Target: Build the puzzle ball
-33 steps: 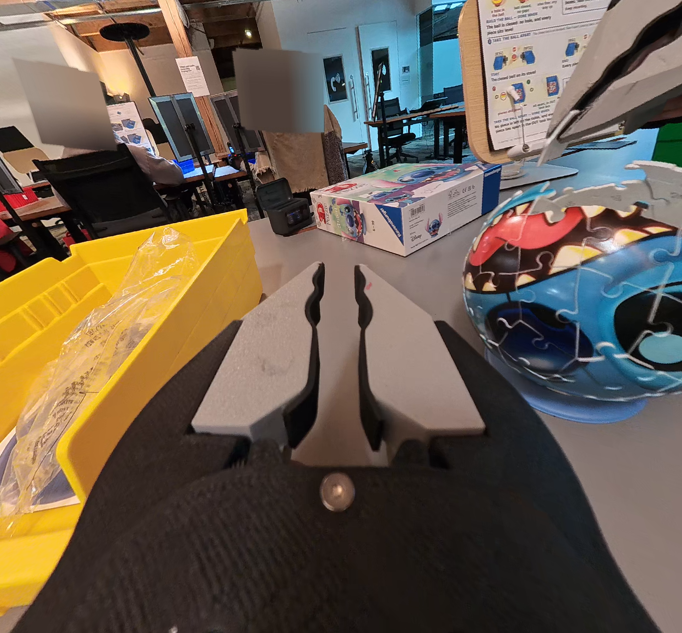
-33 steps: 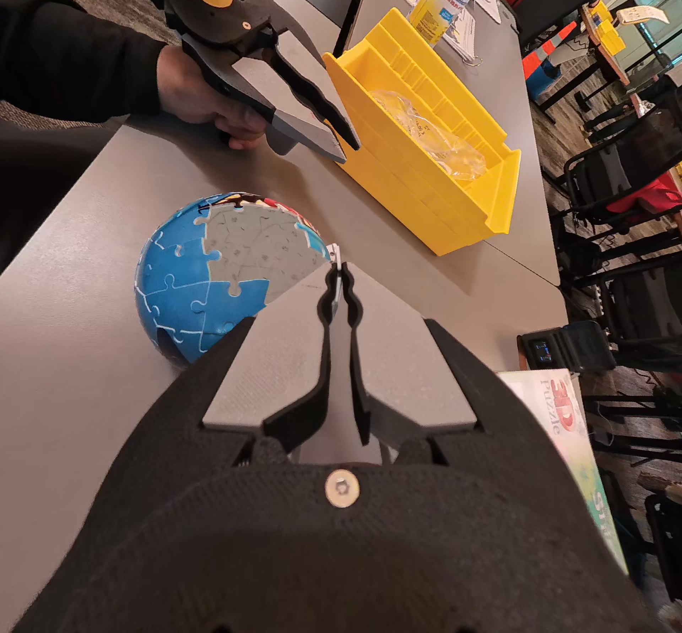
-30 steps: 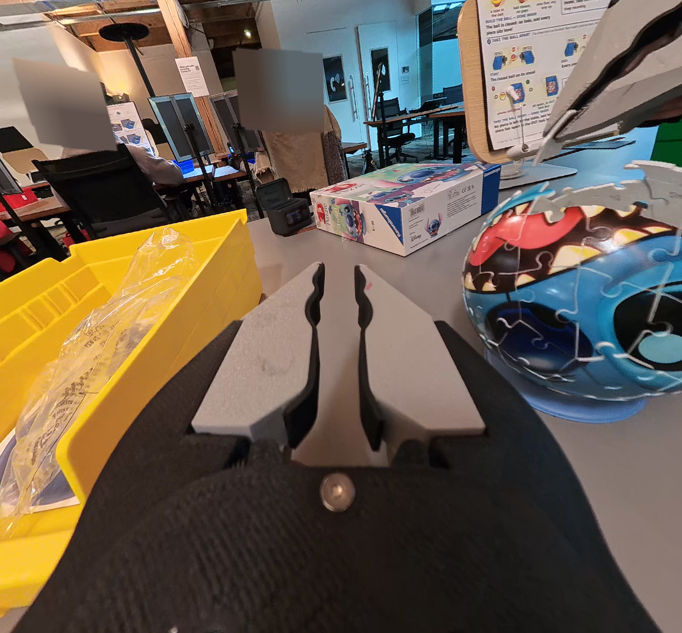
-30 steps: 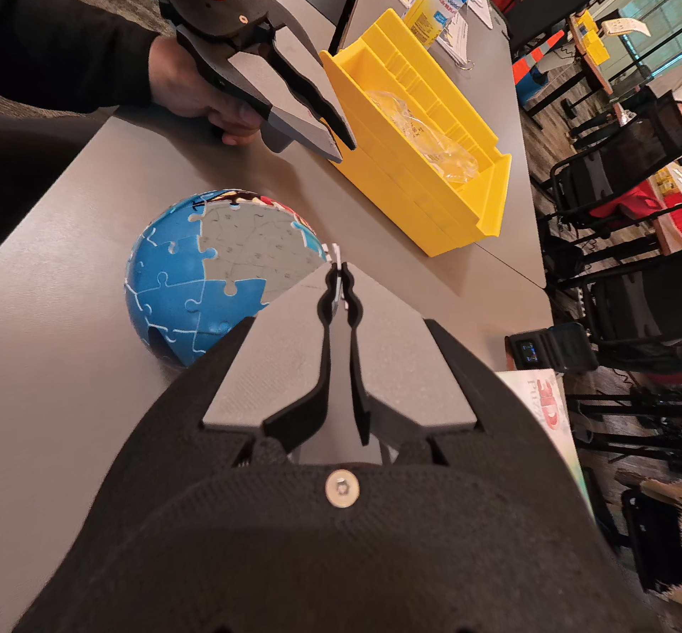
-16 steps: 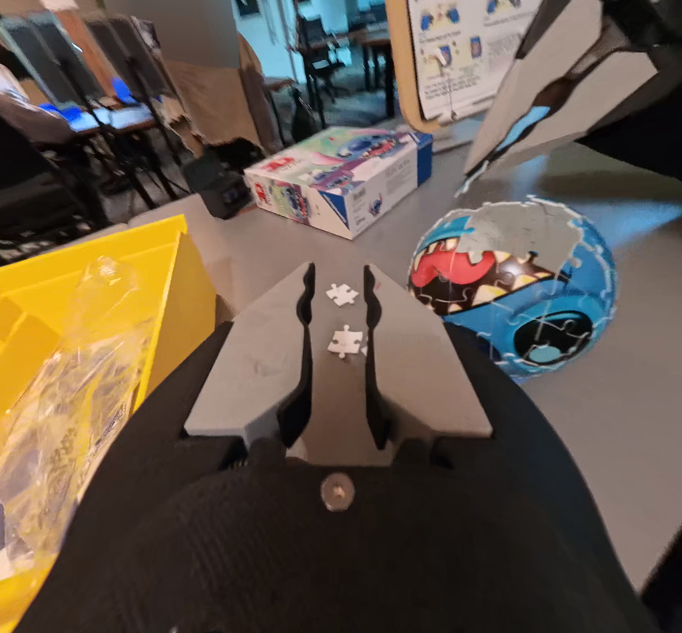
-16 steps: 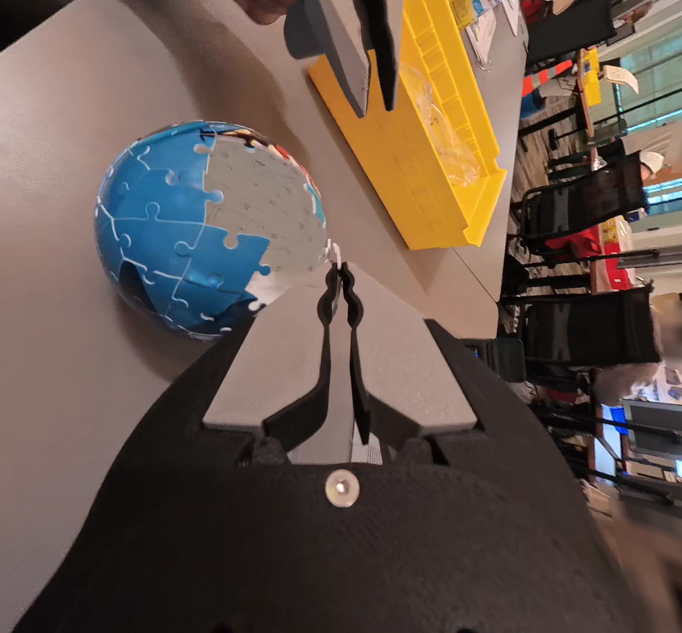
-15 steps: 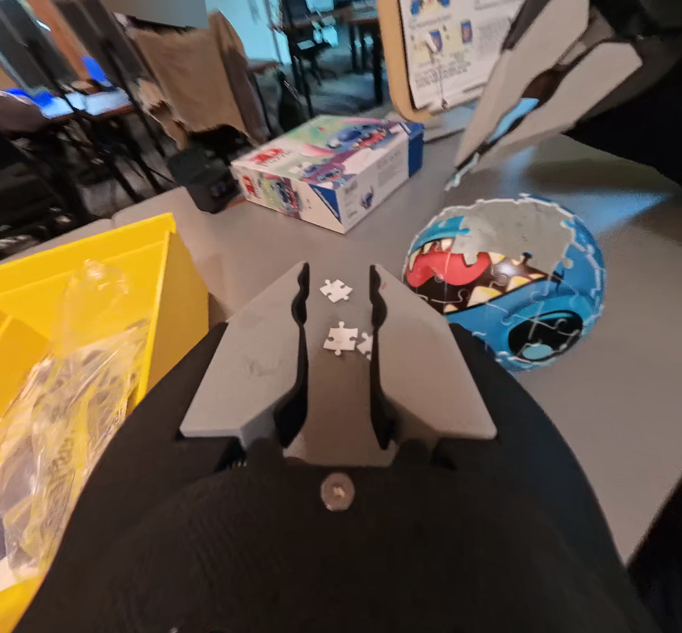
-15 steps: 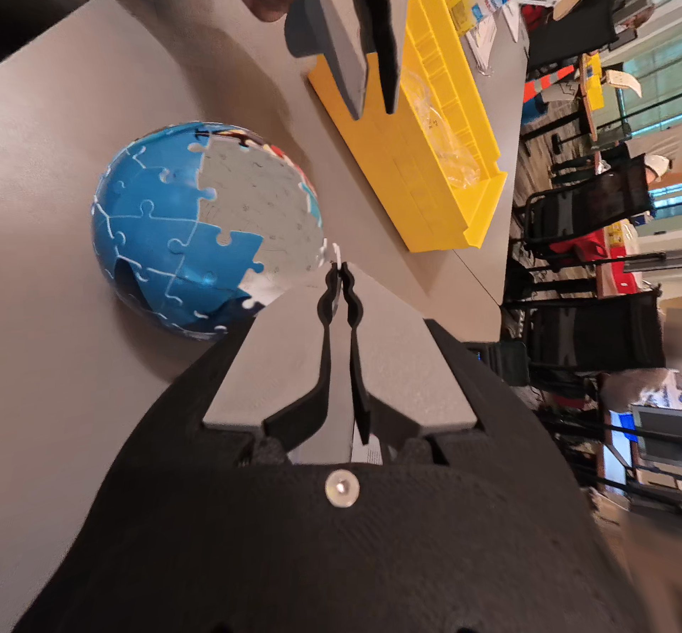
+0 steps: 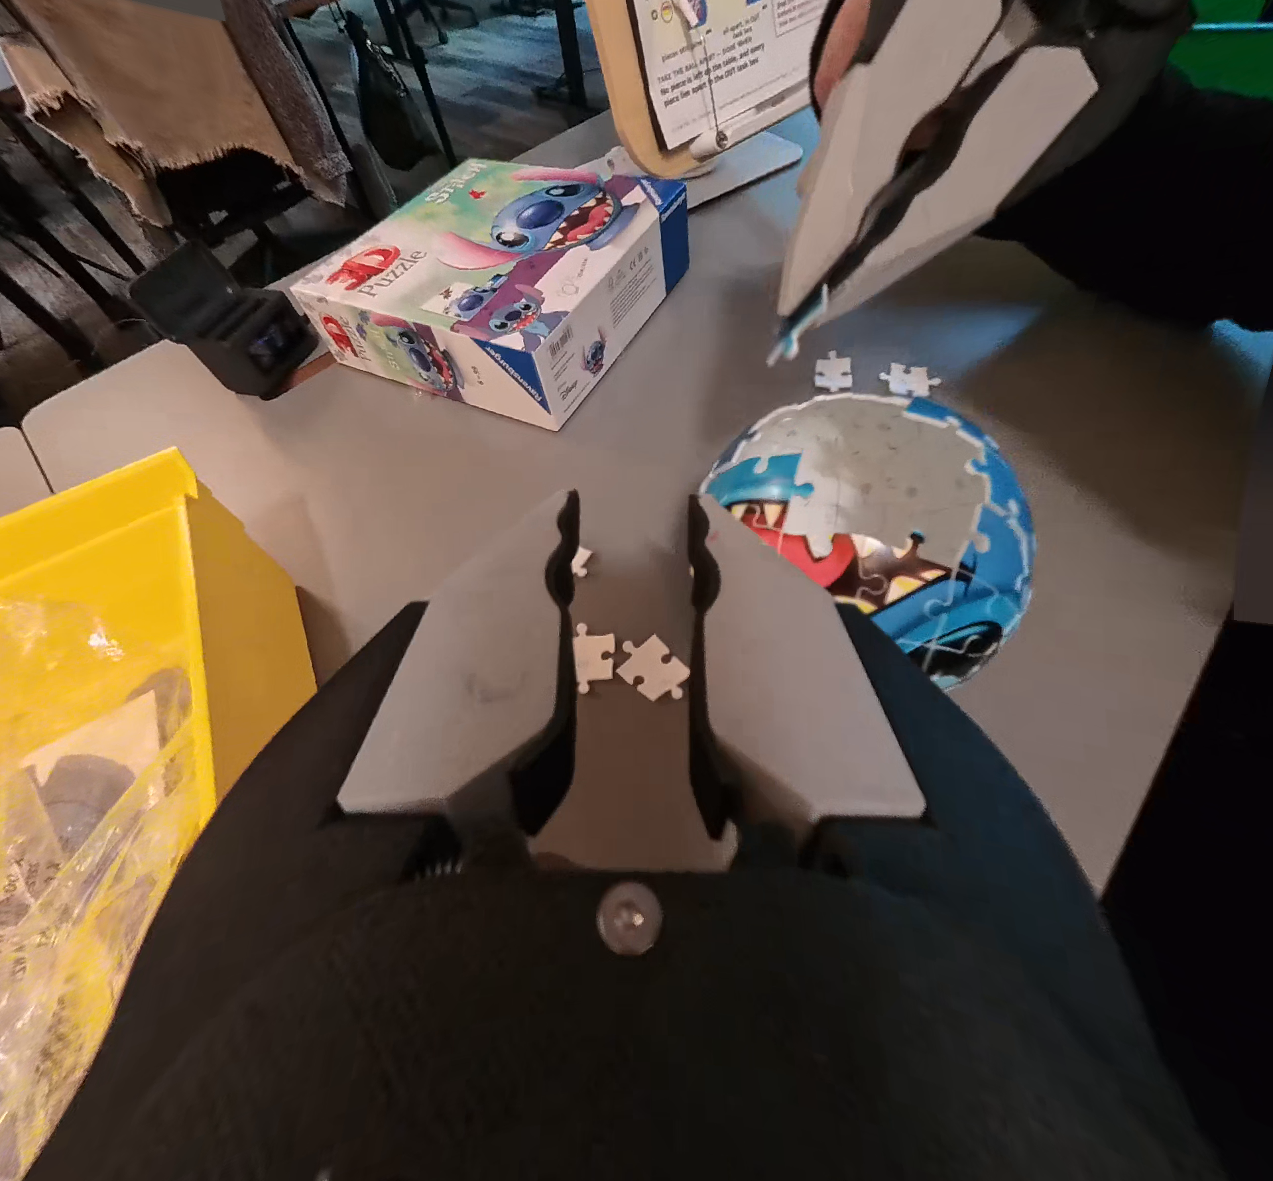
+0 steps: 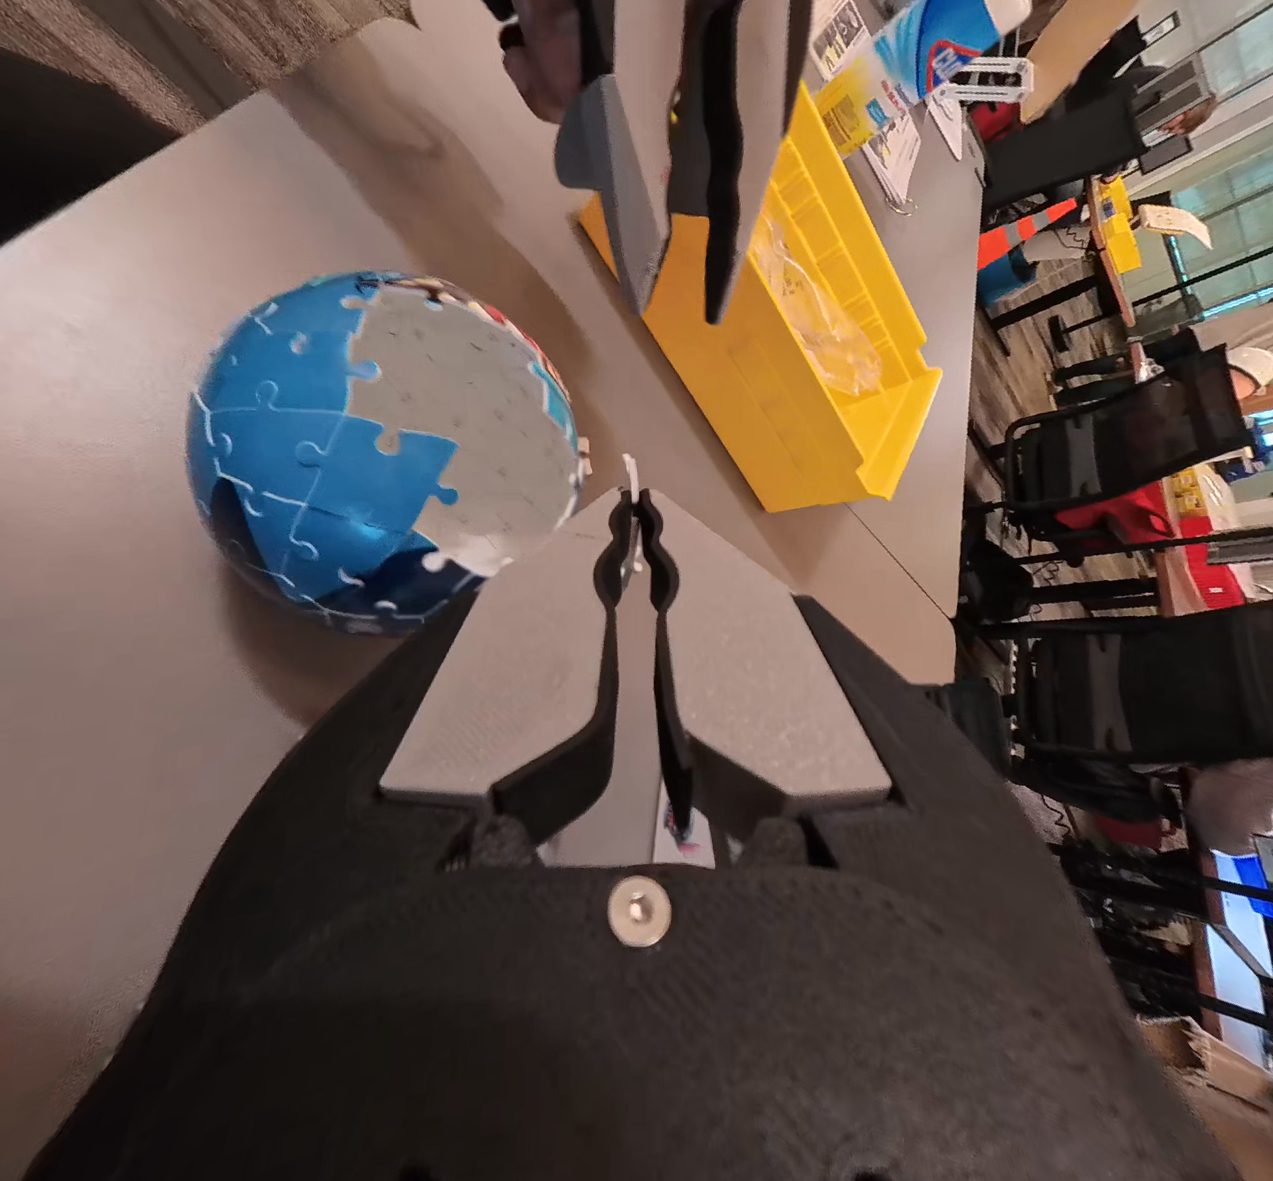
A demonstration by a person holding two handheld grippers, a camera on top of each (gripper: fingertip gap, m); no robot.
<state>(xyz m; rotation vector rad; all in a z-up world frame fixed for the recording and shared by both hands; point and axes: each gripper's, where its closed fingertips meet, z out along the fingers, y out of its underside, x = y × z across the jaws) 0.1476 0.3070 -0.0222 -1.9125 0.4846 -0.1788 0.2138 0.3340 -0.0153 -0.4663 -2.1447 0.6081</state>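
The blue puzzle ball (image 9: 875,535) (image 10: 372,452) sits on the grey table with a large open gap at its top that shows the grey inside. My left gripper (image 9: 630,514) is open and empty, raised above three loose white pieces (image 9: 630,662). My right gripper (image 10: 634,493) is shut on a small puzzle piece (image 10: 629,467), held just right of the ball's gap. In the left wrist view the right gripper (image 9: 799,321) hangs above and behind the ball with the blue-edged piece (image 9: 792,331) at its tips. Two more loose pieces (image 9: 871,376) lie behind the ball.
A yellow bin (image 9: 103,631) (image 10: 792,349) with a clear plastic bag stands at the left. The puzzle box (image 9: 503,293) and a small black device (image 9: 227,321) lie farther back. An instruction board on a stand (image 9: 709,25) is behind the ball. The table's edge runs close on the right. The tips of one gripper are about 8 cm away from the tips of the other.
My left gripper has risen and tilted down over the loose pieces, and its jaws have opened wider. My right gripper has kept its hold on the piece and drifted slightly beside the ball.
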